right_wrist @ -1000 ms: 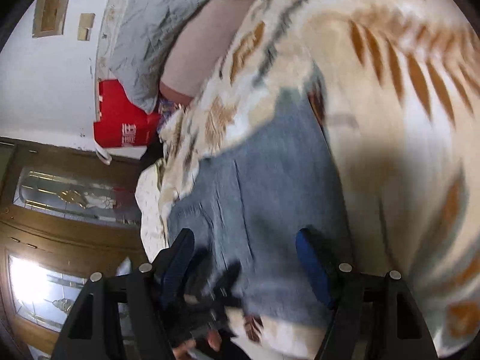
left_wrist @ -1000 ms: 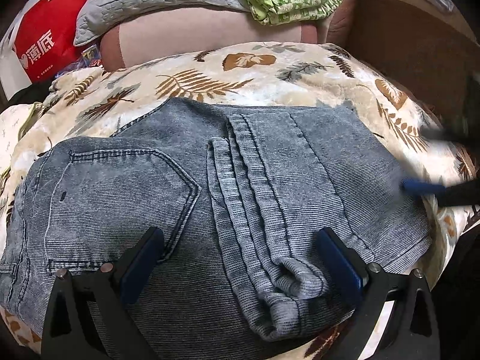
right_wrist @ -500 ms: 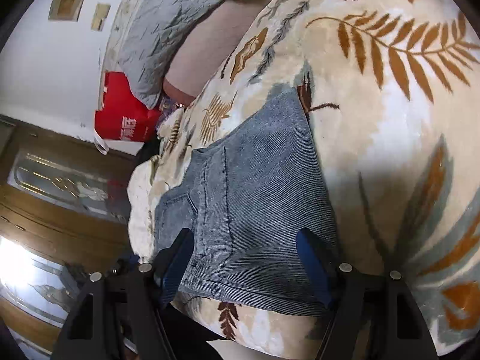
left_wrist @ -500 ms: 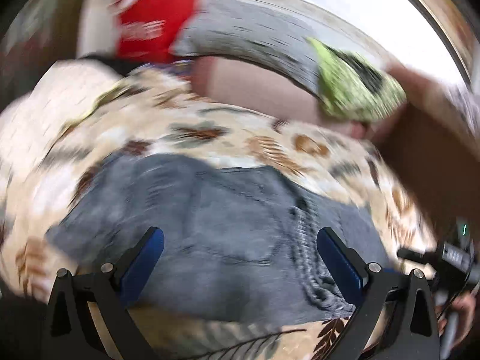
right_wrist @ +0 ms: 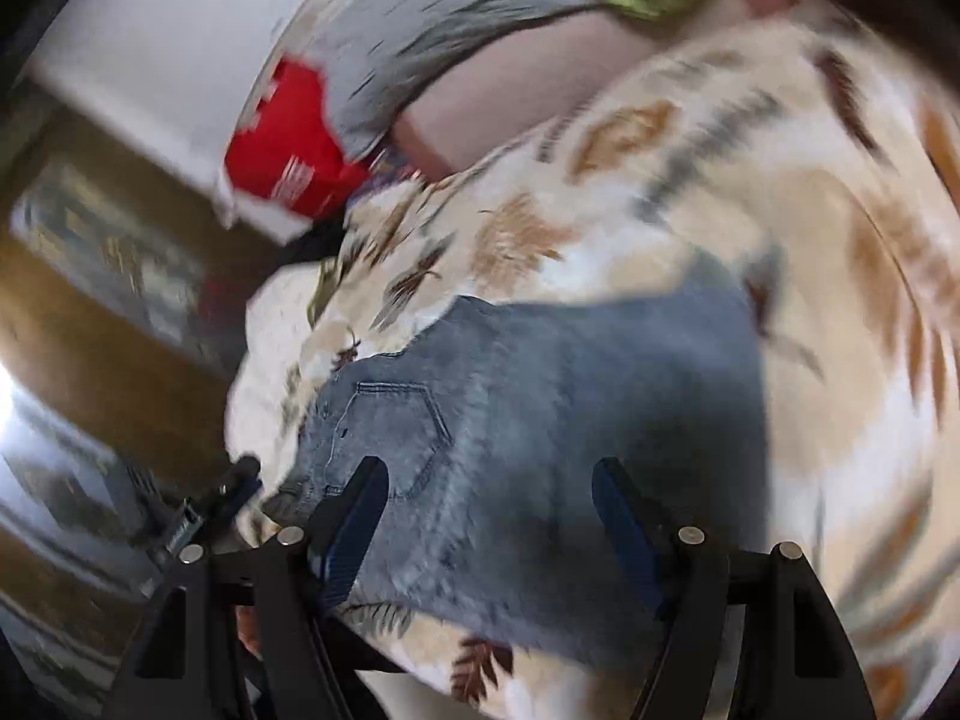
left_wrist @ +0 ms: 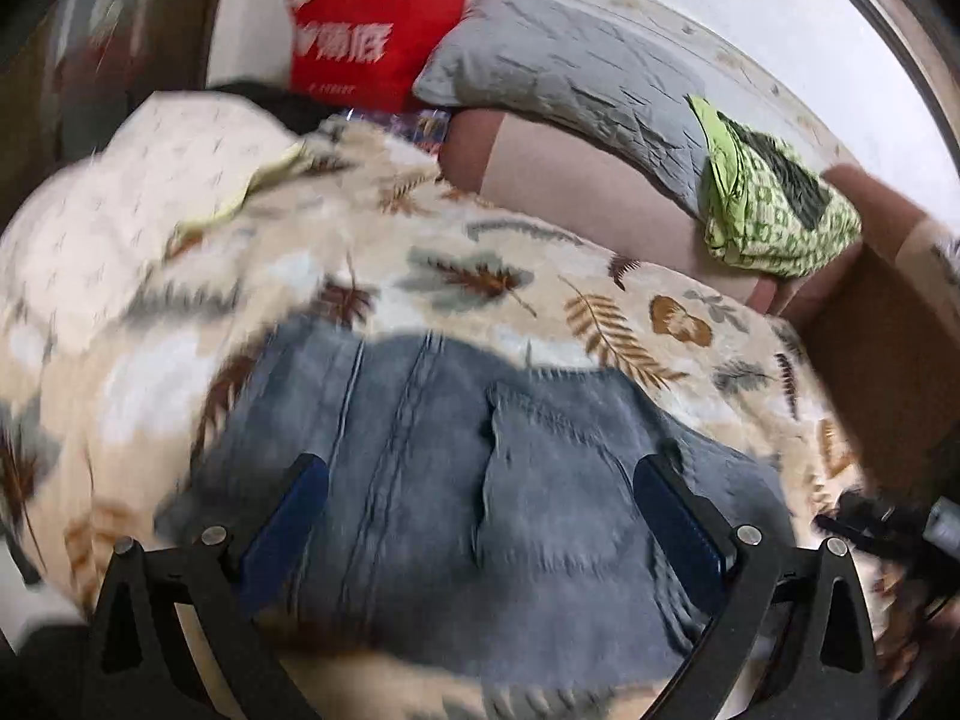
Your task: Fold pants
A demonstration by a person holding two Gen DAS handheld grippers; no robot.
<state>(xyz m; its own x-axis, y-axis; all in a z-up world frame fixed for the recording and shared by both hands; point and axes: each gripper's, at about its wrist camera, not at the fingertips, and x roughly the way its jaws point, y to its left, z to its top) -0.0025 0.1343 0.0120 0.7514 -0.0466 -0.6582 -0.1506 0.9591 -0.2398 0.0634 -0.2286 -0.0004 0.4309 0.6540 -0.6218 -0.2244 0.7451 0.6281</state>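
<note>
- Left gripper (left_wrist: 480,516): jaws wide apart, nothing between the pads. A second ago the folded pants (left_wrist: 480,480) filled its view from close up; now it has backed off and rolled, and the whole bundle shows beyond the tips.
- Right gripper (right_wrist: 486,516): also spread and empty, drawn back from the denim since a second ago.
- Pants lie as a compact folded bundle on the leaf-print blanket (left_wrist: 480,252), just ahead of both sets of tips and touched by neither.
- Judgement: both tools released and retreating suggests the fold is finished or nearly so.
- Hard to read: both views are motion-blurred, so the layer edges and hem stack are smeared. The bundle's near edge is hidden behind the gripper frames.
</note>
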